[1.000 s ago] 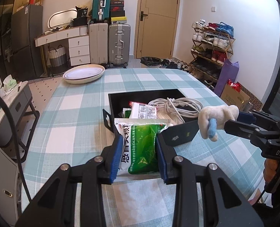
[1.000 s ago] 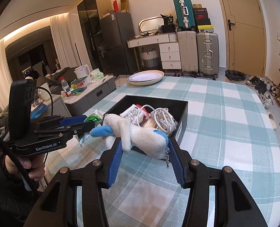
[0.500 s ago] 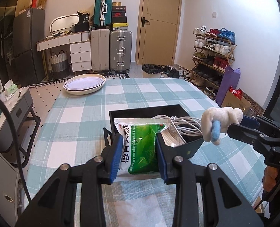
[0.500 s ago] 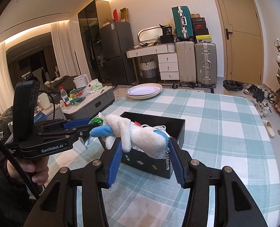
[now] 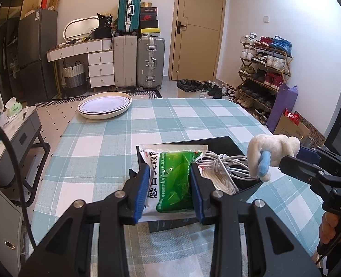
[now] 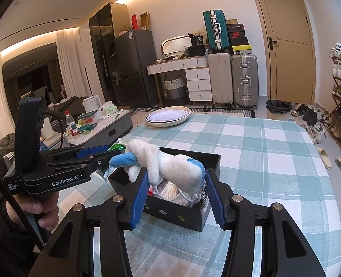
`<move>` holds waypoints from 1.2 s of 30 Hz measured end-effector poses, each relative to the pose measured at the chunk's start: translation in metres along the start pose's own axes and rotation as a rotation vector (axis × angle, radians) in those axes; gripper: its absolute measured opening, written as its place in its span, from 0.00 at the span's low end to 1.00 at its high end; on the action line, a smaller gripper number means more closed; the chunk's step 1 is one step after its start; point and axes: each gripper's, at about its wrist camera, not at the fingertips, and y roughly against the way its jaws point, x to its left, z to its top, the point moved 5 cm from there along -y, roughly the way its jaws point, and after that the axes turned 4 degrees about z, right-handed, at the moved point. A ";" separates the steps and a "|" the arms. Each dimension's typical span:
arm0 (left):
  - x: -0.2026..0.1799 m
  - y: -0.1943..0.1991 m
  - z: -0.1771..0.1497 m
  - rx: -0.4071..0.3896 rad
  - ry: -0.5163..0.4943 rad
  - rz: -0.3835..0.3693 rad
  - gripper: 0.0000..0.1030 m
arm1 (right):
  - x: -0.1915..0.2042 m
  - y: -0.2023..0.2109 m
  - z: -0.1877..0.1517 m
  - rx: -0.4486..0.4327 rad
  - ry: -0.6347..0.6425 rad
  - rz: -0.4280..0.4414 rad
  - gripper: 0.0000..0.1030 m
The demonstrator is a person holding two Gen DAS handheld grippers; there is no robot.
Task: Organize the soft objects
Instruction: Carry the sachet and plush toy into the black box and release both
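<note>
My left gripper (image 5: pixel 170 189) is shut on a green and white soft pouch (image 5: pixel 173 182) and holds it above the near edge of a black box (image 5: pixel 218 142). My right gripper (image 6: pixel 176 191) is shut on a white plush toy with blue ears (image 6: pixel 170 168), also above the box (image 6: pixel 188 214). In the left wrist view the plush toy (image 5: pixel 269 153) hangs at the right, over the box's right side. In the right wrist view the left gripper (image 6: pixel 101 155) shows at the left with the pouch (image 6: pixel 116 147) mostly hidden behind the toy. White coiled cables (image 5: pixel 225 161) lie in the box.
The box stands on a table with a teal checked cloth (image 5: pixel 128 136). A white oval plate (image 5: pixel 104 105) sits at the table's far left corner. A grey side table (image 6: pixel 108 129) with bottles stands left of the table. Suitcases, drawers and a shoe rack line the walls.
Both grippers have risen and drawn back from the box, each keeping its object. The box now sits lower and smaller in both views.
</note>
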 end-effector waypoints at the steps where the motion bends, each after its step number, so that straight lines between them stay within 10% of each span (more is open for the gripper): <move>1: 0.000 -0.002 0.000 0.001 0.001 0.001 0.32 | -0.001 -0.002 0.000 0.001 0.000 -0.005 0.48; 36: -0.007 -0.061 0.005 0.022 -0.009 0.007 0.33 | -0.027 -0.084 0.002 0.038 -0.003 -0.176 0.48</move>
